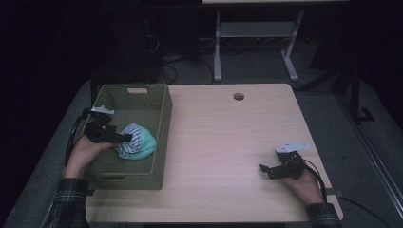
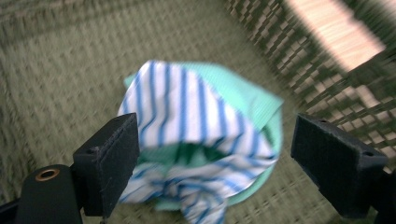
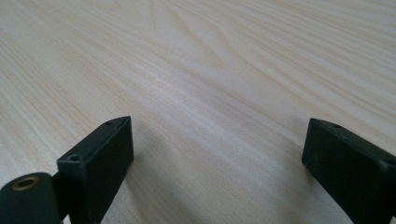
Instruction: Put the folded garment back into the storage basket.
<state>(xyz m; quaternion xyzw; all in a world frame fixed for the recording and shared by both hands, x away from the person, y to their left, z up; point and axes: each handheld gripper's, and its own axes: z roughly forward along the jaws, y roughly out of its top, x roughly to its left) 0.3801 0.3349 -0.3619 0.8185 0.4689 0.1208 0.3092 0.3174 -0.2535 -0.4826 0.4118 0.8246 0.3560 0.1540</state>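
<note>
Left gripper [image 2: 215, 154] jaws apart around striped cloth [image 2: 187, 116], contact unclear in blur, inside basket [image 1: 164, 107] at table [image 1: 228, 137] left edge, right gripper [image 1: 271, 170] jaws spread near right edge.

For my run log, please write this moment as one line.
left gripper: open, in basket, jaws astride cloth | right gripper: open, above bare table | cloth: striped and green, bunched on basket floor

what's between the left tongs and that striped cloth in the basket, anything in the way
Nothing visible. The left tongs are open inside the green woven basket, jaws either side of the striped cloth bundled with a mint green one. The basket wall stands off to one side, not between them.
</note>
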